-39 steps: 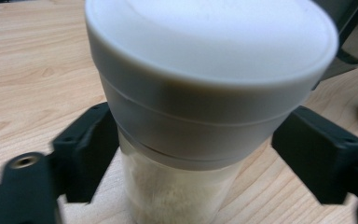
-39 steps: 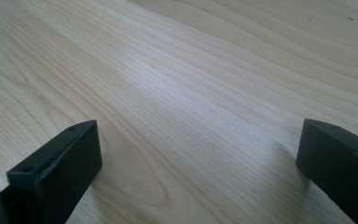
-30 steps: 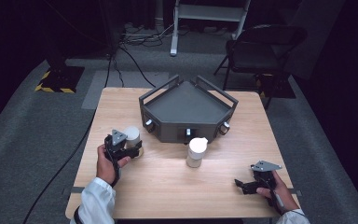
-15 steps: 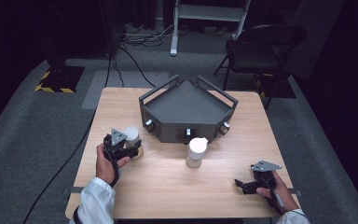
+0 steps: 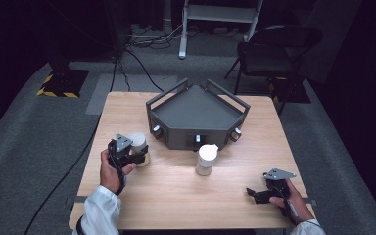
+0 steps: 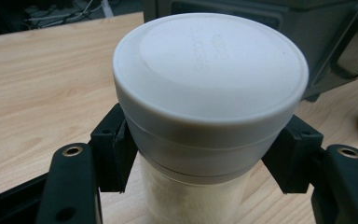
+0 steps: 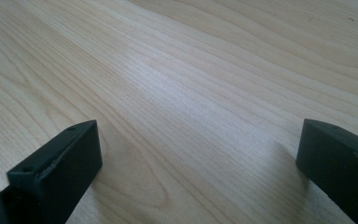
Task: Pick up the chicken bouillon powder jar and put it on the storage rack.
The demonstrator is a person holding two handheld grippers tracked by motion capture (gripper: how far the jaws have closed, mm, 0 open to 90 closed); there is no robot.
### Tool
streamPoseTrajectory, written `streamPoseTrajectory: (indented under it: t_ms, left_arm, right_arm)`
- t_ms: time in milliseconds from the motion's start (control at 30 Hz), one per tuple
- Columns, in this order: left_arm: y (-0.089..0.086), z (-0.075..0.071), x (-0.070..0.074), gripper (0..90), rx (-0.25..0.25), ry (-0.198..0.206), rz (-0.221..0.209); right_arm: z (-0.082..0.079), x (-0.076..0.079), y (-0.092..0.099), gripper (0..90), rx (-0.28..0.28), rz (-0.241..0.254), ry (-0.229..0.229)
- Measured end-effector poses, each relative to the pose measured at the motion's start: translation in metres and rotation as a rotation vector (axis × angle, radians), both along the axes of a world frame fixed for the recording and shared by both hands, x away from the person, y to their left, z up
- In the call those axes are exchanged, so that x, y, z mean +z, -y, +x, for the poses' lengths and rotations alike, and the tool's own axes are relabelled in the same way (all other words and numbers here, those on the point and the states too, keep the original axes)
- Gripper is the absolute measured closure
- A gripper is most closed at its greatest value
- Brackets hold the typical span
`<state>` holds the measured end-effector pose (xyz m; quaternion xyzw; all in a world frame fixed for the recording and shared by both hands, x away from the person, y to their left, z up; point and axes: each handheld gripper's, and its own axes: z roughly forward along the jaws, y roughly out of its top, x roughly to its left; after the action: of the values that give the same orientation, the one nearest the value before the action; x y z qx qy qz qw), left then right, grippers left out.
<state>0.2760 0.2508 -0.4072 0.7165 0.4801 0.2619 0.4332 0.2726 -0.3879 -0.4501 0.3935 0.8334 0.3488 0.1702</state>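
While the left gripper [image 6: 200, 158] clamps its neck, the jar [image 6: 209, 93] shows a white lid and pale contents; the right gripper [image 7: 198, 163] gapes.

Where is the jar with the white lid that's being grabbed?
In the high view, the jar stands at the table's left, clamped in the left gripper, beside the grey tray.

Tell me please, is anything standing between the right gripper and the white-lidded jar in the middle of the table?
Nothing visible does. Bare table lies between the open right gripper and the middle jar. The left gripper is clamped on another jar.
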Motion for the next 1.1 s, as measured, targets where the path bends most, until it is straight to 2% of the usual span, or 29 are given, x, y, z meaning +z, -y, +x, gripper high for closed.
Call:
streamPoseTrajectory:
  t_ms: [100, 267, 500, 800, 1100]
  left_arm:
    - [0.001, -0.001, 0.006, 33.8, -0.005, 0.012, -0.013]
    - [0.005, 0.004, 0.015, 33.6, -0.018, 0.007, -0.008]
    - [0.008, 0.008, 0.024, 33.5, -0.008, 0.007, -0.023]
    - [0.017, 0.010, 0.038, 33.4, 0.008, 0.022, -0.011]
    - [0.020, 0.014, 0.057, 33.4, 0.008, 0.030, -0.012]
  right_arm:
    - [0.000, 0.000, 0.000, 0.0, 0.000, 0.000, 0.000]
    - [0.000, 0.000, 0.000, 0.0, 0.000, 0.000, 0.000]
    - [0.000, 0.000, 0.000, 0.0, 0.000, 0.000, 0.000]
    - [0.000, 0.000, 0.000, 0.0, 0.000, 0.000, 0.000]
    - [0.000, 0.000, 0.000, 0.0, 0.000, 0.000, 0.000]
